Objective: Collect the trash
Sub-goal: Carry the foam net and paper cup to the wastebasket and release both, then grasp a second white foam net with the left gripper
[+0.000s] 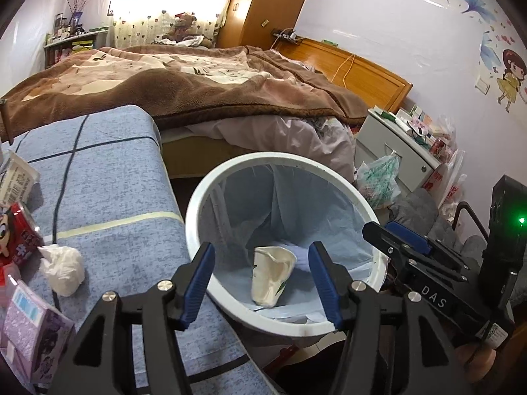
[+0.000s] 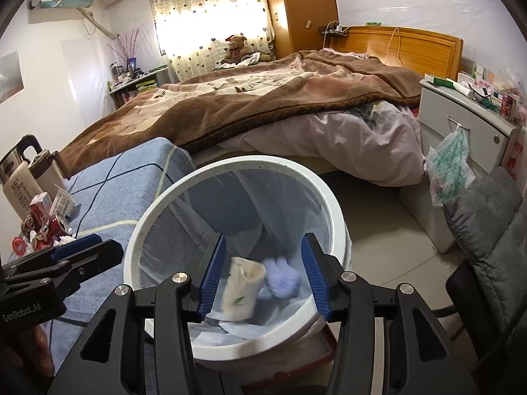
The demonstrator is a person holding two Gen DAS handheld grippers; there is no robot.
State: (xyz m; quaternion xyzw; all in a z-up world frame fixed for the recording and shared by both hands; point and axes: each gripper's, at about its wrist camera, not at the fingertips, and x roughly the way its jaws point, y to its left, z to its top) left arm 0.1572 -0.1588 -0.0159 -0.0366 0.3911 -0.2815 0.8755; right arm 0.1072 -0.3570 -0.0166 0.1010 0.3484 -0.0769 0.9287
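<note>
A white trash bin (image 1: 197, 204) with a pale blue liner stands beside the blue-covered table (image 1: 115, 181). A crushed white paper cup (image 1: 271, 275) lies at its bottom. In the right wrist view the cup (image 2: 242, 291) lies next to a blurred crumpled tissue (image 2: 283, 278) inside the bin (image 2: 138, 240). My left gripper (image 1: 260, 284) is open and empty above the bin. My right gripper (image 2: 263, 276) is open and empty above the bin too. A crumpled white tissue (image 1: 62, 268) and a red can (image 1: 19, 230) lie on the table.
A purple tissue pack (image 1: 29, 332) and a carton (image 1: 16, 177) lie at the table's left. A bed with a brown blanket (image 1: 197, 75) is behind. A white nightstand (image 2: 461, 118) with a hanging plastic bag (image 2: 451, 168) stands at right, with grey cloth (image 2: 487, 217) near it.
</note>
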